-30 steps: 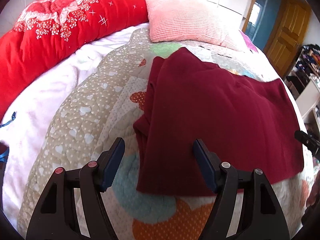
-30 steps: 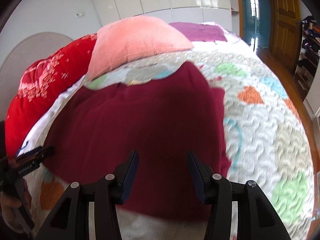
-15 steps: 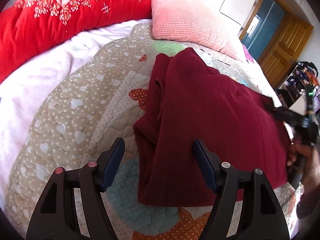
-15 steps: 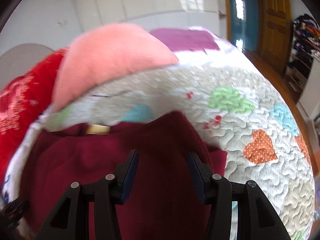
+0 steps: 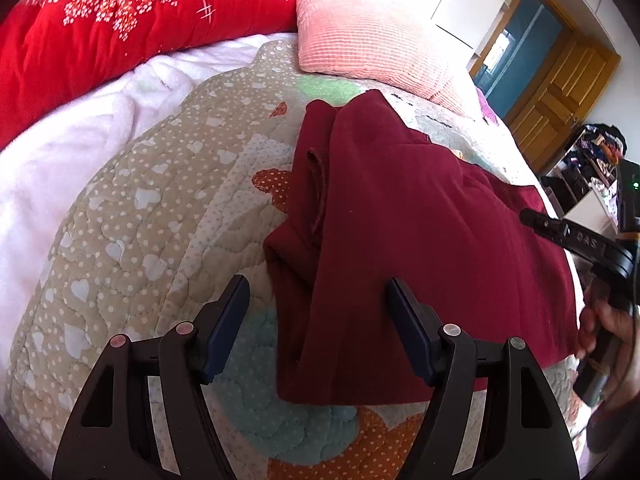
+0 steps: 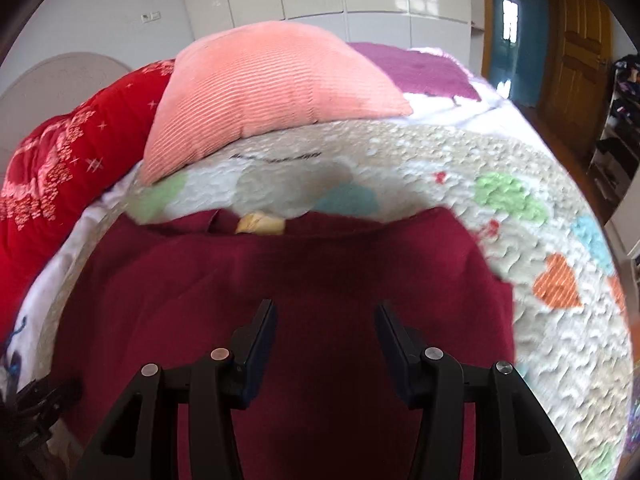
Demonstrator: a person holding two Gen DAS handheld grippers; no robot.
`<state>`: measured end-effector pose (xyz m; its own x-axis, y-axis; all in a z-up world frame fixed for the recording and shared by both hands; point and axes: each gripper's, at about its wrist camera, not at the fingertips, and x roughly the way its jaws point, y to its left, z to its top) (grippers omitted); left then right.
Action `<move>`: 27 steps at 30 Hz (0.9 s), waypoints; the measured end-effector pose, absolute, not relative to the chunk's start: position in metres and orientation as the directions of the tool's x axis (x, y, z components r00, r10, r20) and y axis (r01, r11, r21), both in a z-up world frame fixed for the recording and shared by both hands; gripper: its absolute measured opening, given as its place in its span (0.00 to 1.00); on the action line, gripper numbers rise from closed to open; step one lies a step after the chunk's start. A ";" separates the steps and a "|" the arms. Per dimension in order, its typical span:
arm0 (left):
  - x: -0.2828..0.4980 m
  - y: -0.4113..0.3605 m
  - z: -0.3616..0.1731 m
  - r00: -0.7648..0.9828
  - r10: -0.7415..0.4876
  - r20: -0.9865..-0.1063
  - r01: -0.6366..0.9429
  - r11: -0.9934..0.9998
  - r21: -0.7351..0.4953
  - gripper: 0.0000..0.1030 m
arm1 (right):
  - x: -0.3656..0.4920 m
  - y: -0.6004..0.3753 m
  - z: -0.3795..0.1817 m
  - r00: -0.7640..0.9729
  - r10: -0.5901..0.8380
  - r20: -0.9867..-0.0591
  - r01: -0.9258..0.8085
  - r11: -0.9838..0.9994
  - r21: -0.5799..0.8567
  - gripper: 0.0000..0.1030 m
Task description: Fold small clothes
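Lying lengthwise toward pillow [image 5: 360, 32], maroon garment [image 5: 420, 240]

The garment [image 5: 420, 216] lies on the quilt [image 5: 132, 216] covering the bed. Behind it a pillow [image 5: 360, 36] rests on the quilt's far edge, a comforter [image 5: 100, 28] to the pillow's left.

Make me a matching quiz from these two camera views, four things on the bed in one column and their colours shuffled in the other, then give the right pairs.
Things:
1. garment
2. pillow
3. thick blanket
4. flat cloth behind the pillow

Colours:
A. purple
B. bright red with pale flower print
C. dark maroon
D. salmon pink

Pairs: 1-C, 2-D, 3-B, 4-A
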<state>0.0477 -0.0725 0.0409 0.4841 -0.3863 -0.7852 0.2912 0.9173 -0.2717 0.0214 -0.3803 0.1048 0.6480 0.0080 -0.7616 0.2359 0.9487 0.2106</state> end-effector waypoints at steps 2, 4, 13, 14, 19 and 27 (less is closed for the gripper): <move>0.045 -0.075 0.042 0.488 -0.385 -0.783 0.301 0.917 -0.262 0.69 | 0.014 -0.369 0.102 0.642 0.050 -0.765 0.215 0.946 0.242 0.47; 0.044 -0.077 0.043 0.486 -0.384 -0.785 0.311 0.915 -0.255 0.69 | 0.009 -0.355 0.102 0.638 0.070 -0.767 0.189 0.951 0.244 0.47; 0.044 -0.077 0.042 0.472 -0.396 -0.788 0.319 0.910 -0.267 0.69 | 0.034 -0.270 0.130 0.673 0.197 -0.713 -0.045 0.973 0.227 0.47; 0.045 -0.076 0.042 0.471 -0.398 -0.788 0.318 0.909 -0.269 0.69 | 0.041 -0.262 0.133 0.678 0.203 -0.706 -0.061 0.973 0.222 0.47; 0.049 -0.072 0.038 0.453 -0.414 -0.790 0.304 0.904 -0.300 0.69 | 0.079 -0.237 0.126 0.655 0.248 -0.713 -0.087 0.963 0.255 0.47; 0.052 -0.071 0.034 0.445 -0.426 -0.788 0.306 0.899 -0.314 0.71 | 0.080 -0.249 0.103 0.589 0.356 -0.725 -0.046 0.911 0.409 0.47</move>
